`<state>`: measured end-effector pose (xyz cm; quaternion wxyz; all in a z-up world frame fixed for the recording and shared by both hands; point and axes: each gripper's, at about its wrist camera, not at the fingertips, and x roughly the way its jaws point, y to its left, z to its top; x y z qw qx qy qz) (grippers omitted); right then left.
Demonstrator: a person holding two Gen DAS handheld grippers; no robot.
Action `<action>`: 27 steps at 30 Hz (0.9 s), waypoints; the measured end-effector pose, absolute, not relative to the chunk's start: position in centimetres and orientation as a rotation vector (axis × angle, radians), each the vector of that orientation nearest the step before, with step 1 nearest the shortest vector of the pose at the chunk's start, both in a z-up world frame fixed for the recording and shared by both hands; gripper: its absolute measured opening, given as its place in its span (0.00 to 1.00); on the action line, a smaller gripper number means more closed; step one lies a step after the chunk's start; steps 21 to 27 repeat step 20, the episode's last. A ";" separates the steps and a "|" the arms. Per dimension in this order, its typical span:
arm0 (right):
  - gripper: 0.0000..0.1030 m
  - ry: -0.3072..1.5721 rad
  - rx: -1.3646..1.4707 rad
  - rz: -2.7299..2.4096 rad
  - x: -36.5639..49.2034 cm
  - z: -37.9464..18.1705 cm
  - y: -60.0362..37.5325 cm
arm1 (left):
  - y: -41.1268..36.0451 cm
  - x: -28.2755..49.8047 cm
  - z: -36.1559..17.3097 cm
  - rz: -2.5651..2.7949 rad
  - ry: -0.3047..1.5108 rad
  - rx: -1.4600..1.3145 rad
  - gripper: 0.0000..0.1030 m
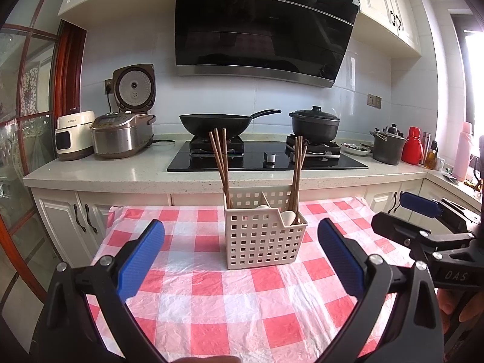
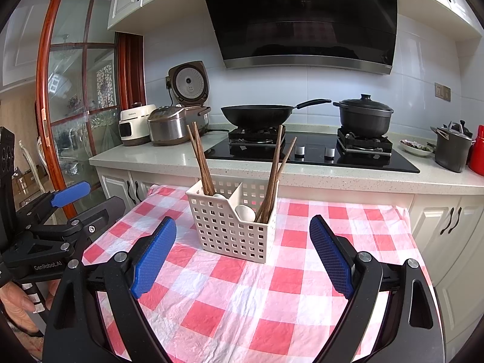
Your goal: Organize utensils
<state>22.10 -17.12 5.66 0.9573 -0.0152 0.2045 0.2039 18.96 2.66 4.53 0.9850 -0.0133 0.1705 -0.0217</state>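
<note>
A cream perforated utensil basket (image 1: 264, 237) (image 2: 234, 231) with two compartments stands on the red-and-white checked tablecloth (image 1: 211, 296) (image 2: 242, 296). Brown chopsticks (image 1: 220, 163) (image 2: 199, 160) lean in its left rear compartment, and more chopsticks (image 1: 297, 169) (image 2: 276, 172) lean on the right. White spoons (image 1: 289, 216) (image 2: 245, 211) lie inside. My left gripper (image 1: 240, 242) is open and empty, a short way in front of the basket. My right gripper (image 2: 243, 240) is open and empty too, also just short of the basket. Each gripper shows at the side of the other's view.
Behind the table runs a kitchen counter (image 1: 121, 169) with a black hob, a wok (image 1: 216, 122) and a lidded black pot (image 1: 314, 124). Rice cookers (image 1: 121, 136) stand at the left, a grey pot and red flask (image 1: 412, 145) at the right. A hand (image 2: 18, 302) holds the left gripper.
</note>
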 end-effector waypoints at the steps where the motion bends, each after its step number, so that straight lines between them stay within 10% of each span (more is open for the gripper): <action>1: 0.82 0.415 -0.031 0.414 22.1 5.7 -17.1 | 2.7 19.0 4.5 -0.043 0.343 -0.026 0.95; 27: 0.82 0.419 -0.017 0.412 21.9 5.2 -17.8 | 2.6 19.6 4.2 -0.043 0.367 -0.035 0.95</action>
